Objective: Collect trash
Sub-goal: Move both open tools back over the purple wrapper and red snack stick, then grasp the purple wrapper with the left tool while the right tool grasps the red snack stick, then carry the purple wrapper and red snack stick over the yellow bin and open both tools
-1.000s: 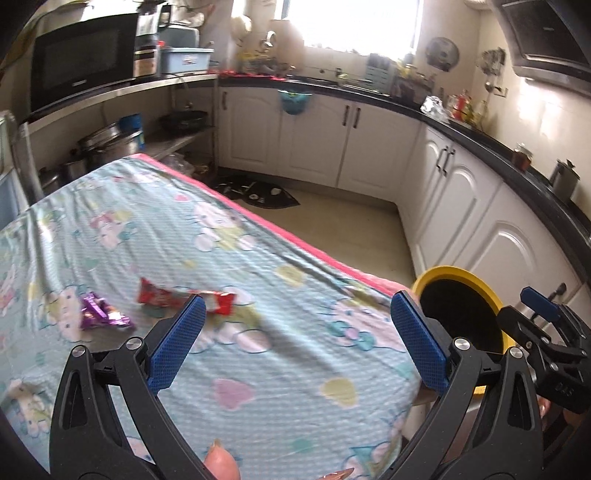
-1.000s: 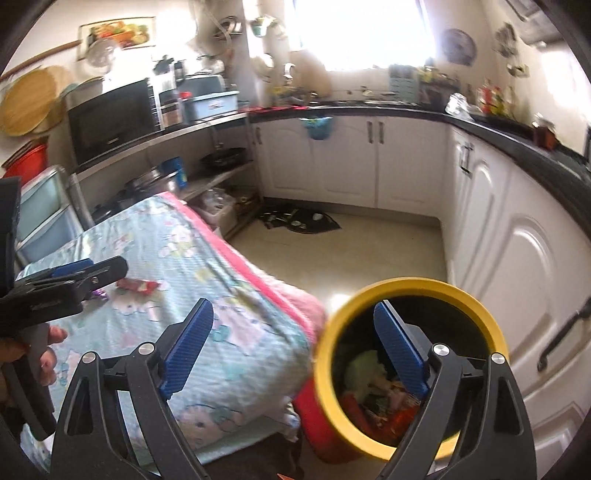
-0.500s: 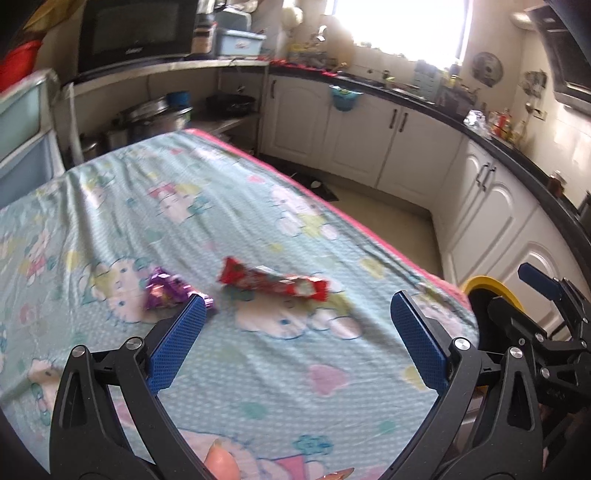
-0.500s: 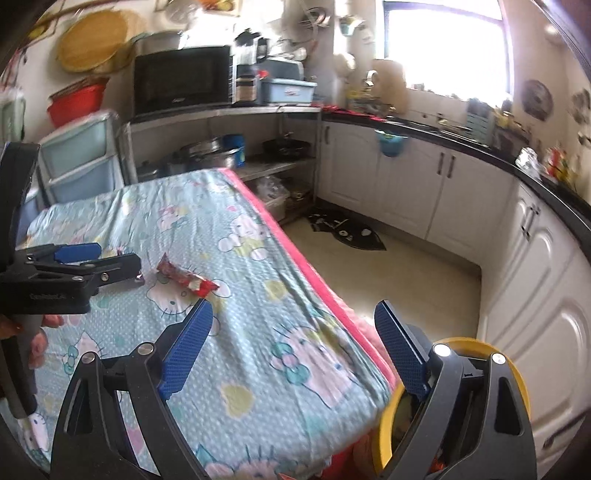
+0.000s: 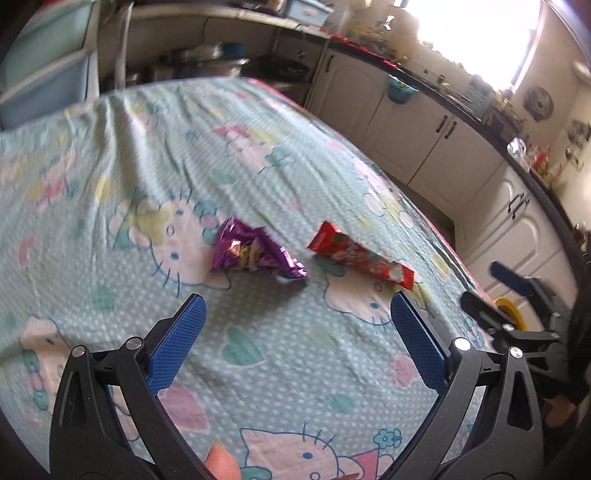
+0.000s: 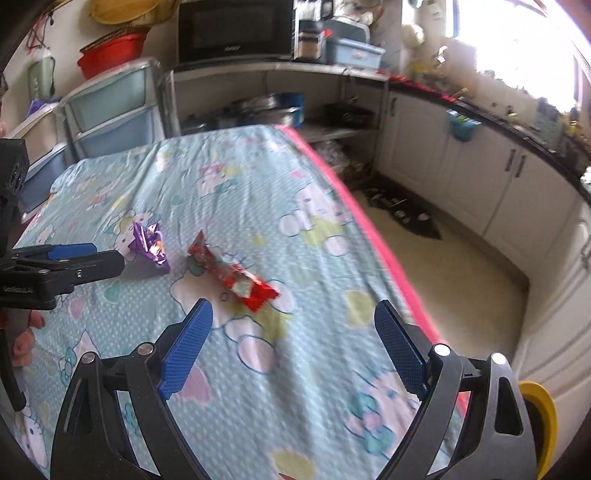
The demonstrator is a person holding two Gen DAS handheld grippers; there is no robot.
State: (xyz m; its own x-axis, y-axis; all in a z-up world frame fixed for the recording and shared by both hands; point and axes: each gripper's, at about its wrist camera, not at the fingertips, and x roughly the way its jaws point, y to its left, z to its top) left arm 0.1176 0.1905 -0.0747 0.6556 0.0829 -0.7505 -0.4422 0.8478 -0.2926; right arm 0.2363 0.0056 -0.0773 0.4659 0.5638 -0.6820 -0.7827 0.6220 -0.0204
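A crumpled purple wrapper (image 5: 255, 254) and a long red wrapper (image 5: 360, 256) lie side by side on the pale blue cartoon-print tablecloth (image 5: 184, 155). My left gripper (image 5: 297, 345) is open and empty, a little short of the two wrappers. My right gripper (image 6: 293, 349) is open and empty above the cloth, just short of the red wrapper (image 6: 232, 275); the purple wrapper (image 6: 149, 243) lies to its left. The yellow-rimmed trash bin (image 6: 541, 410) shows only as an edge at the lower right, off the table's corner.
The table's pink edge (image 6: 354, 206) runs along the right, with floor and white cabinets (image 6: 476, 184) beyond. A shelf with a microwave (image 6: 236, 31) and pots stands at the far end. Plastic drawers (image 6: 114, 110) stand at the far left.
Both grippers have swung left from the yellow bin toward the table and moved closer to the two wrappers. The bin has slid to the right edge of both views. Both stay open.
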